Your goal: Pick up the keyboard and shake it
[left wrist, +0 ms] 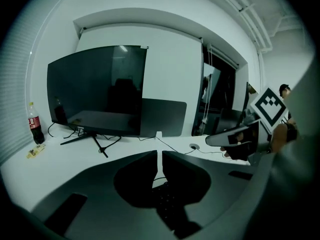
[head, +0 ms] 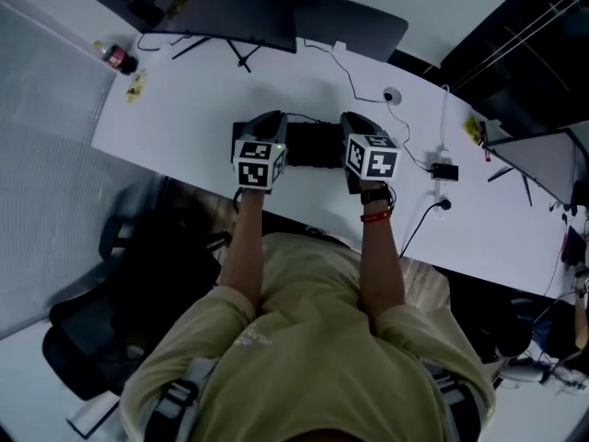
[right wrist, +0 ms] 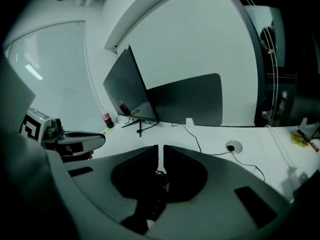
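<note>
Head view is showing the keyboard (head: 313, 145) lying on the tabletop (head: 184, 109), with the left gripper (head: 265, 127) and right gripper (head: 357, 129) hovering over its ends, both clenched on nothing. Grabbing, lifting and shaking are all looking undone, I reckon.

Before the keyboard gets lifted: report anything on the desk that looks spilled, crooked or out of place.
Nothing spilled or damaged. The keyboard sits straight on the desk, and the bottle stands upright. Only a yellow wrapper lies loose beside the bottle.
</note>
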A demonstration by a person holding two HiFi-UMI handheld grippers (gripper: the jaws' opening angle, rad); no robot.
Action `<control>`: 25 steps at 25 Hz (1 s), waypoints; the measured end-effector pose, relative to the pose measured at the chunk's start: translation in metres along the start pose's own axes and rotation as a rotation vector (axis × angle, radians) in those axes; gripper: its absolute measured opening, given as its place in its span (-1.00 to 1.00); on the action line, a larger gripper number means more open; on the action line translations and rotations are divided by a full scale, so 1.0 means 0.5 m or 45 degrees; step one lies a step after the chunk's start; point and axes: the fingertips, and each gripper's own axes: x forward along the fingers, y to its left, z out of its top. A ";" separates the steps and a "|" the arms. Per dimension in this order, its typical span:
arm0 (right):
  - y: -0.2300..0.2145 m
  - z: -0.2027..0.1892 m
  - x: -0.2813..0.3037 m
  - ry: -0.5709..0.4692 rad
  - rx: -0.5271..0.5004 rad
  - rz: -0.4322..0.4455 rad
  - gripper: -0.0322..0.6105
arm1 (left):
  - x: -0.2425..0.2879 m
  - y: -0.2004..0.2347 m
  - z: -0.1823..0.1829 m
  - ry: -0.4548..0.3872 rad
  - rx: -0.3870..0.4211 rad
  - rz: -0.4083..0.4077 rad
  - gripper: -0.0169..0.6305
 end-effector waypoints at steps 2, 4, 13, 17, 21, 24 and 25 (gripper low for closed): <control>-0.008 -0.019 0.012 0.025 0.014 -0.012 -0.73 | 0.011 0.006 -0.015 0.024 -0.008 -0.006 -0.78; -0.014 -0.039 0.022 0.051 0.023 -0.022 -0.70 | 0.023 0.011 -0.035 0.054 -0.018 -0.012 -0.75; -0.035 -0.089 0.060 0.126 0.013 -0.059 -0.57 | 0.066 0.045 -0.103 0.167 -0.073 -0.025 -0.57; -0.054 -0.106 0.070 0.151 0.023 -0.084 -0.51 | 0.078 0.069 -0.129 0.213 -0.085 -0.006 -0.49; -0.074 -0.106 0.071 0.161 0.055 -0.113 -0.43 | 0.083 0.102 -0.155 0.257 -0.094 0.033 -0.38; -0.103 -0.115 0.072 0.178 0.060 -0.154 -0.37 | 0.084 0.129 -0.173 0.289 -0.107 0.054 -0.30; -0.111 -0.118 0.073 0.180 0.066 -0.163 -0.36 | 0.084 0.137 -0.179 0.301 -0.112 0.059 -0.28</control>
